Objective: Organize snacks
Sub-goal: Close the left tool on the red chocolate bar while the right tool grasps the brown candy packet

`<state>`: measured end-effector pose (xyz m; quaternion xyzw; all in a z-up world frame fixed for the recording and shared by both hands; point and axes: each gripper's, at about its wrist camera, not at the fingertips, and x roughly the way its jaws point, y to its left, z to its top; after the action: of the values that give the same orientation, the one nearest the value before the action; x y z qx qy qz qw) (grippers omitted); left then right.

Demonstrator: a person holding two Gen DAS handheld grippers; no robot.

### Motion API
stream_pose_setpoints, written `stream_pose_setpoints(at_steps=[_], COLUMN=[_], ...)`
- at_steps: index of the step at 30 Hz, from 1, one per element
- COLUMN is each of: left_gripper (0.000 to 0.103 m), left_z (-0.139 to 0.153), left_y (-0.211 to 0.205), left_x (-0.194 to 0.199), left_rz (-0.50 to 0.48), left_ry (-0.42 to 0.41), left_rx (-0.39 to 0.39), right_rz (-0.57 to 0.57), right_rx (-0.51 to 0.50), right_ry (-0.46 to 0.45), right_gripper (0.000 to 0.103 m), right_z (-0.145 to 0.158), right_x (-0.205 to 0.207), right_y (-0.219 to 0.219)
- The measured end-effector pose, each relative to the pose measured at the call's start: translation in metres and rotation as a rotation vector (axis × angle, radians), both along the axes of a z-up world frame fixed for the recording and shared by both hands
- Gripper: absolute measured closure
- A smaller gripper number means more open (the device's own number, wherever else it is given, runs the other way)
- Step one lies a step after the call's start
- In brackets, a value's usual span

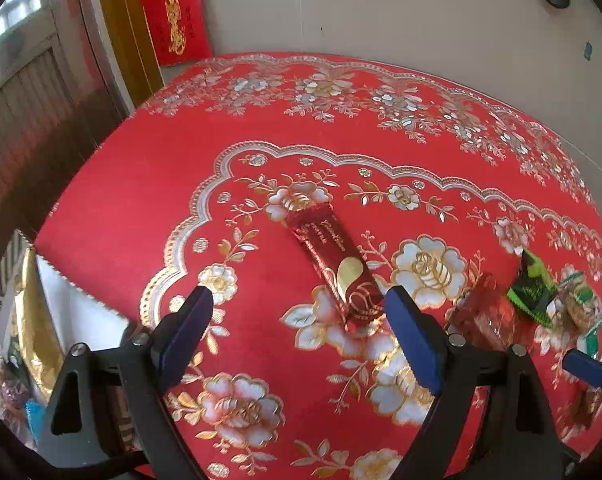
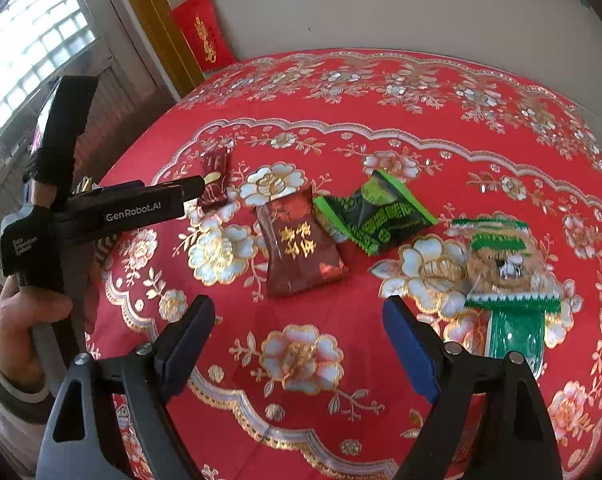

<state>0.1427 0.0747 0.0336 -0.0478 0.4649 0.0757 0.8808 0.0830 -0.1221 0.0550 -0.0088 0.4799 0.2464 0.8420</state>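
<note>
Four snacks lie along the red tablecloth (image 2: 341,92), and both my tongs hang released and empty above it. My left gripper (image 1: 301,312) is nearest the long red bar (image 1: 335,266), whose long axis runs away from me and slightly left, its near end just between the jaws. My right gripper (image 2: 299,320) sits just short of the dark red packet (image 2: 301,252), which I judge its likeliest pick.
</note>
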Motion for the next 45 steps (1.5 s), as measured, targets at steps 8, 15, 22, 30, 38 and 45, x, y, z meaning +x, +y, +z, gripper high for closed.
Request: stream_pose_setpoints(at_steps=[8,15,22,30,38,45], left_gripper=[0.015,0.015,0.015,0.018,0.073,0.073], left_z=[-0.009,-0.014,-0.018,-0.021,-0.015,-0.016], left_y=[0.006,0.01,0.002,-0.002,0.002,0.004], left_x=[0.021,0.037,0.049,0.044,0.033,0.014], left_rz=[0.032,0.072,0.061,0.018,-0.017,-0.036], left_ry=[0.054,0.073,0.082,0.052,0.025,0.023], left_rx=[-0.081,-0.113,-0.086,-0.036,-0.025,-0.088], right_rz=[0.031,0.04,0.075,0.077,0.081,0.085], right_rx=[-0.068,-0.107,-0.127,-0.122,-0.102,-0.072], right_ry=[-0.034,-0.053,-0.046,-0.069,-0.092,-0.09], right_gripper=[0.017,0.017,0.017,0.031,0.058,0.06], right_z=[-0.004,-0.014,-0.024,-0.025,-0.022,-0.021], right_x=[0.015,0.028,0.044,0.043,0.036,0.024], right_y=[0.015,0.022,0.035,0.038,0.034,0.033])
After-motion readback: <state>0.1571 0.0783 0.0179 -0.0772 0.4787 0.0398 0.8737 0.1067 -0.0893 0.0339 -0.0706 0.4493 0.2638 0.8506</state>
